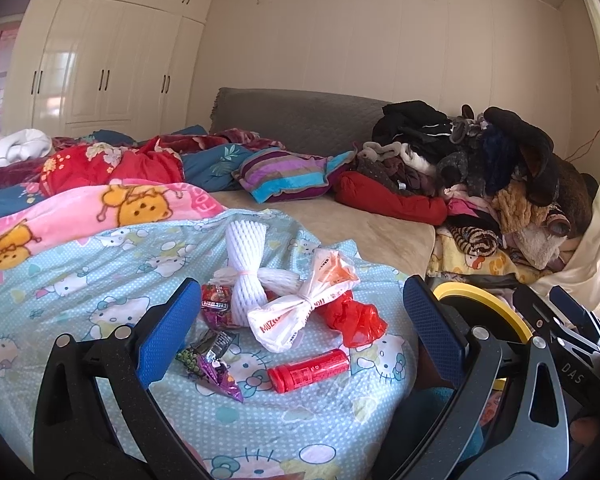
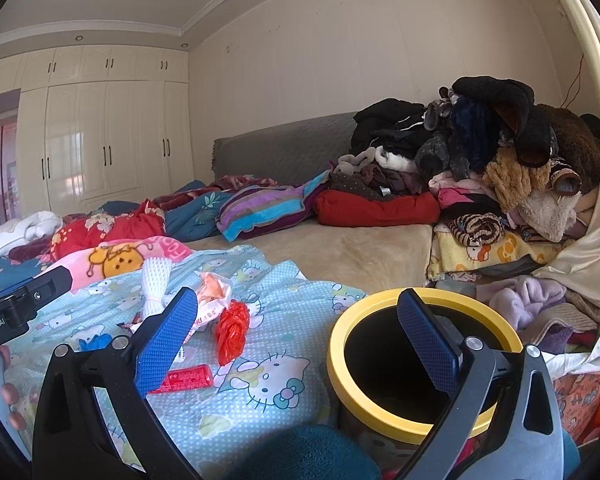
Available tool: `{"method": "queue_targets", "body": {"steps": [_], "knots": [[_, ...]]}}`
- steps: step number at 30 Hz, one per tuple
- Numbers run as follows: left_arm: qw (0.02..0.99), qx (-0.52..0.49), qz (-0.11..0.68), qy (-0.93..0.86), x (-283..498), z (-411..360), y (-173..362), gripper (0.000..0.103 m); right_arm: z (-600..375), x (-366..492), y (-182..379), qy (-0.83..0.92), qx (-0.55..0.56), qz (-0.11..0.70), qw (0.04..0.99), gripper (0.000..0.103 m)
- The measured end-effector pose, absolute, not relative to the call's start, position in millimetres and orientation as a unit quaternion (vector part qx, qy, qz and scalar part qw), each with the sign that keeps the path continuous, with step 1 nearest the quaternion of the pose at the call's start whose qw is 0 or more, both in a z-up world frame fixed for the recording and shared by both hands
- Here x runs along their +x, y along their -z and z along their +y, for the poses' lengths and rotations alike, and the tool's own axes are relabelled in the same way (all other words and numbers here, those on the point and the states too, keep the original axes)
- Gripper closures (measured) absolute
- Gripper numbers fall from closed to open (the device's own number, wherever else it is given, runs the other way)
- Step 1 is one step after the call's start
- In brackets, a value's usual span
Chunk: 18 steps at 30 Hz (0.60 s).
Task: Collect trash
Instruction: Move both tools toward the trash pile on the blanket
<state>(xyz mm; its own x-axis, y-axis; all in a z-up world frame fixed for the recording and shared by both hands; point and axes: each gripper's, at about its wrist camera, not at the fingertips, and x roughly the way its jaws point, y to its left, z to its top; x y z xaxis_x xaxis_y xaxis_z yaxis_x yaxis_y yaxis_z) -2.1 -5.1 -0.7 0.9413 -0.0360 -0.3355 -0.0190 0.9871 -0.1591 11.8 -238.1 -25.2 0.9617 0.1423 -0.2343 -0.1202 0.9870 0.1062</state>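
Trash lies on the Hello Kitty quilt [image 1: 80, 280]: a white foam net [image 1: 246, 272], a knotted white plastic bag [image 1: 300, 308], a crumpled red bag [image 1: 354, 318], a red tube [image 1: 308, 370], a red wrapper [image 1: 216, 304] and a purple wrapper [image 1: 212, 364]. My left gripper [image 1: 300, 332] is open and empty, just short of this pile. My right gripper [image 2: 300, 340] is open and empty, its right finger [image 2: 428, 340] above the yellow-rimmed bin [image 2: 340, 344]. The red bag [image 2: 230, 330], red tube [image 2: 186, 378] and foam net [image 2: 154, 288] show left of it.
A heap of clothes [image 1: 500, 176] fills the bed's right side. A striped pillow [image 1: 284, 176] and rumpled blankets [image 1: 112, 164] lie further back. Bare beige mattress [image 1: 360, 224] lies behind the quilt. White wardrobes [image 1: 100, 72] line the far wall.
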Motion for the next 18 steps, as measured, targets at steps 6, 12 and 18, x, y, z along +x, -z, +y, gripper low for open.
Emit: {"method": "queue_targets", "body": {"steps": [6,12,18], "knots": [[0.981,-0.094,0.171,0.004,-2,4,-3,0.011,-226,20,23,-0.091,0.043,0.137,0.985,0.006],[0.978,-0.111,0.174,-0.023,2,32,1,0.011,-205,31,22,-0.125,0.033,0.154,0.980,0.006],[0.977,-0.121,0.170,-0.052,4,57,1,0.011,-188,44,19,-0.151,0.030,0.166,0.974,0.006]]}}
